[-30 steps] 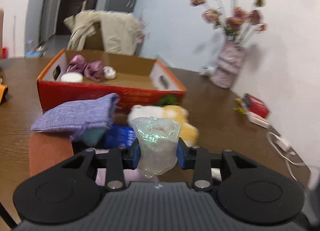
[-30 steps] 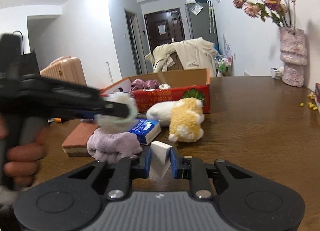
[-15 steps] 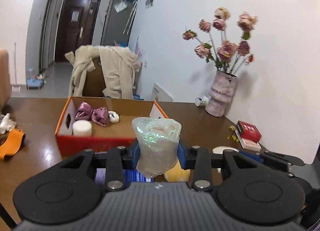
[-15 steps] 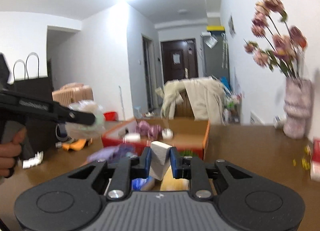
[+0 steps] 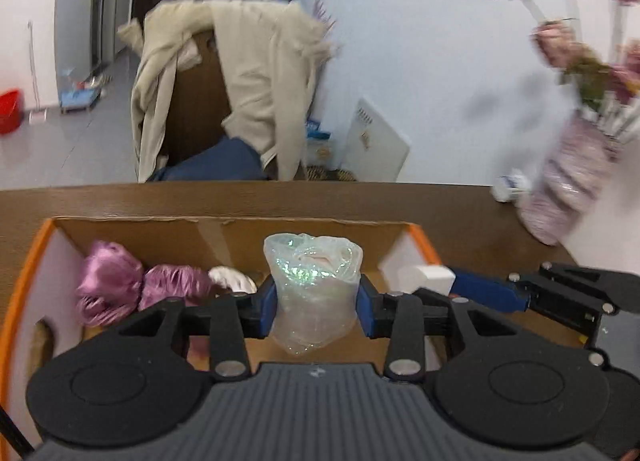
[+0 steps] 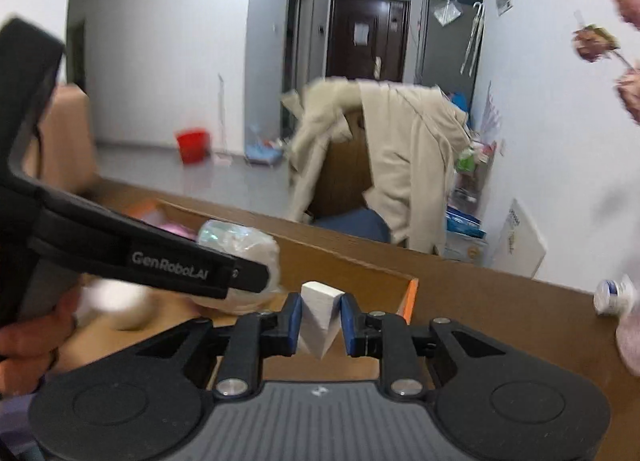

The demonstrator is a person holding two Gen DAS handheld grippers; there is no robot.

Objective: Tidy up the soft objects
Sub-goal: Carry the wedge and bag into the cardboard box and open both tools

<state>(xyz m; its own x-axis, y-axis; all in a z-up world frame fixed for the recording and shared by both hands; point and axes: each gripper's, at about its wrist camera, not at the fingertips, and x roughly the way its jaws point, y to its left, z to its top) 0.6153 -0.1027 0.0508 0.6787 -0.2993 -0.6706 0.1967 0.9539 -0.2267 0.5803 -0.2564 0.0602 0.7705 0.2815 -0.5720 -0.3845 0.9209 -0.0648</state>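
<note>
My left gripper [image 5: 316, 301] is shut on a shiny clear-wrapped soft bundle [image 5: 314, 281] and holds it over the open cardboard box [image 5: 240, 229] with orange edges. Inside the box lie a purple satin scrunchie [image 5: 136, 285] and a small white soft thing [image 5: 232, 279]. My right gripper [image 6: 320, 321] is shut on a white wedge sponge [image 6: 320, 313], above the box's right end [image 6: 410, 297]. The right gripper with its sponge [image 5: 426, 277] also shows in the left wrist view, and the left gripper's bundle [image 6: 244, 249] in the right wrist view.
The box stands on a brown wooden table [image 5: 460, 213]. A pink vase with flowers [image 5: 568, 189] and a small white bottle [image 5: 510, 185] stand at the table's right. A chair draped with a beige coat [image 5: 240, 81] is behind the table.
Both grippers have moved forward and now hover over the box, each still holding its object. The plush toy and purple cloth have dropped out of view below.
</note>
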